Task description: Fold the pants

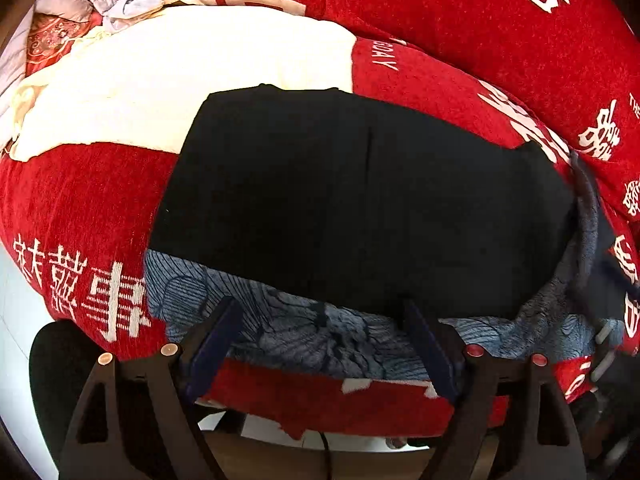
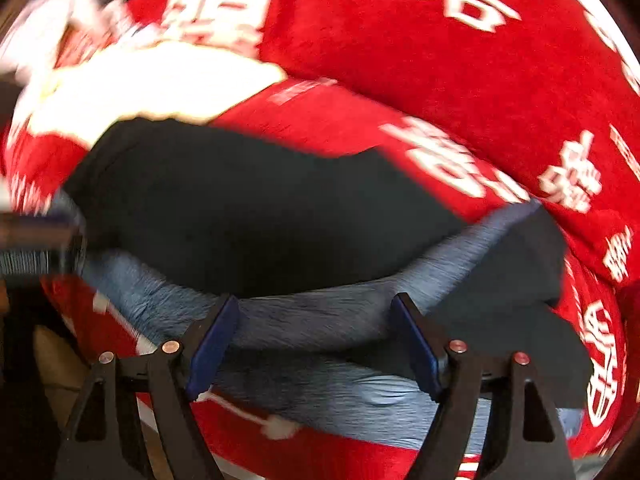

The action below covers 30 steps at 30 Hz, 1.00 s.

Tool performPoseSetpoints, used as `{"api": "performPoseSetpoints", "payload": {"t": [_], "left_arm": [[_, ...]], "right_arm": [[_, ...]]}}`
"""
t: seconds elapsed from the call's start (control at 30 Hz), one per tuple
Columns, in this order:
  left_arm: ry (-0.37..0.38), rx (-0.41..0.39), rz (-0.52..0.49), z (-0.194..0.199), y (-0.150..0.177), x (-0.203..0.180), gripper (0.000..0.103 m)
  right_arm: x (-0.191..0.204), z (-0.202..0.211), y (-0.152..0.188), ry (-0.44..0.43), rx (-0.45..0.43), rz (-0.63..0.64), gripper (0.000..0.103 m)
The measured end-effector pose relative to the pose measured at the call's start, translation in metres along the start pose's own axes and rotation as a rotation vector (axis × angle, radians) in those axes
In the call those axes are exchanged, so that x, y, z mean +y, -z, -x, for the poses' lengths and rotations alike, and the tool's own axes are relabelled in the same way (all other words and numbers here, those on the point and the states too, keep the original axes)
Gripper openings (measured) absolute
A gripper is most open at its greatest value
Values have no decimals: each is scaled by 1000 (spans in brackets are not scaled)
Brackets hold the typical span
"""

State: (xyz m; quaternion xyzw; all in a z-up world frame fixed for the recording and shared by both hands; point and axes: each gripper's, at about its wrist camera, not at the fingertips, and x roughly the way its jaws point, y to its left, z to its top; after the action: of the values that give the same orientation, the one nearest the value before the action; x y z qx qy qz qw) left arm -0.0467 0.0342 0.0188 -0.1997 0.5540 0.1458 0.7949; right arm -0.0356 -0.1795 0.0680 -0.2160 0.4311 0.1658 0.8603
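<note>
- The pants (image 1: pixel 352 196) are lying as a dark, flattened rectangle on a blue-grey patterned cloth (image 1: pixel 304 332) over the red blanket (image 1: pixel 500 32) of a bed.
- The left claw (image 1: pixel 320 348) is hovering wide open just short of their near edge, holding nothing.
- The right claw (image 2: pixel 316 340) is also gaping empty above the cloth; its view is blurring.
- The pants are looking soft, limp and light, likely sagging when lifted.
- Pinching both near corners, through every layer, is seeming wisest.

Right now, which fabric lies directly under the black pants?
The blue-grey patterned cloth. It shows beneath the near edge of the black pants, while the red blanket with white characters lies beneath both.
</note>
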Motion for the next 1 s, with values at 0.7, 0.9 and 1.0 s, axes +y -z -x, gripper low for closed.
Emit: {"api": "performPoseSetpoints", "payload": {"t": [0.7,0.9,1.0], "left_arm": [[15,56,-124,-3,-13,-57,85],[61,22,-187,17,-8,-74,85],[58,51,-218,6,-6,-89,85]], "right_arm": [[-205,-68,-25,78,358,-581,6],[-206,38,54,112,206,-689,6],[-206,48,98,105,216,-753,6]]}}
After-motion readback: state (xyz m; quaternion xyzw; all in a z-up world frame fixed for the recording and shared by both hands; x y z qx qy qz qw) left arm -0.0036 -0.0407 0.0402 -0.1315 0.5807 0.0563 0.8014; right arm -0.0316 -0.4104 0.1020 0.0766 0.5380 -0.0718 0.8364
